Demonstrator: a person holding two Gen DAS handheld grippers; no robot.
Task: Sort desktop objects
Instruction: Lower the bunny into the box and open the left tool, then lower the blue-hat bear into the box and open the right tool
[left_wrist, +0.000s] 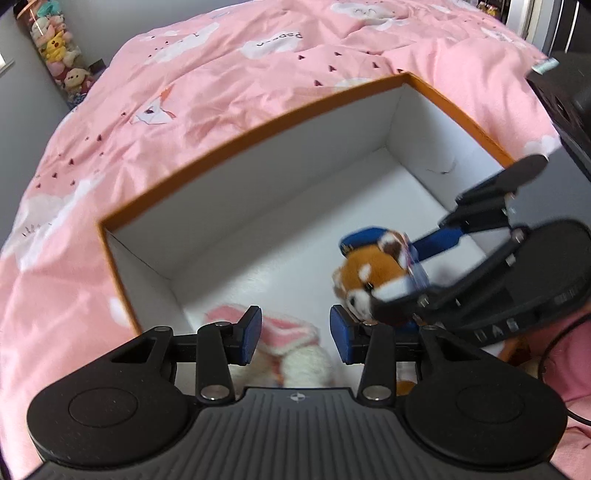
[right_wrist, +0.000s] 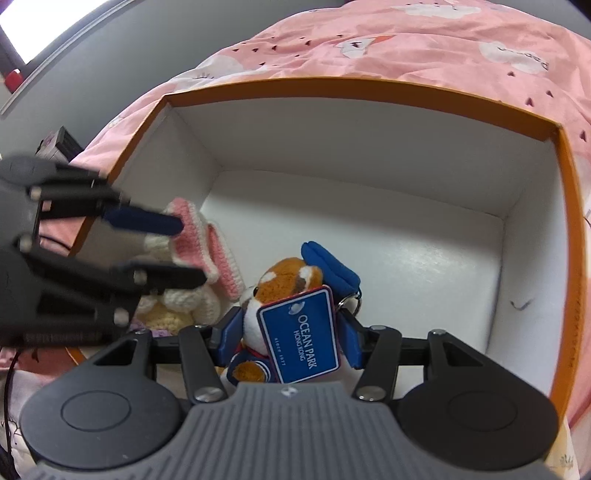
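We see left gripper (left_wrist: 295, 334) jaws apart above pink-eared crocheted bunny (right_wrist: 207, 254) in white box with orange rim (right_wrist: 369, 83), right gripper (right_wrist: 284, 334) clamping red panda plush (right_wrist: 284, 280), blue cap, blue Ocean Park tag (right_wrist: 299, 334), over box floor

A red panda plush (right_wrist: 284, 284), orange and white with a blue cap and a blue "Ocean Park Hong Kong" tag, sits upright inside the orange-rimmed white box (right_wrist: 369, 88), near its front wall. Just beside it, toward the box's left corner, lies a cream crocheted bunny (right_wrist: 199, 258) with pink-lined ears.
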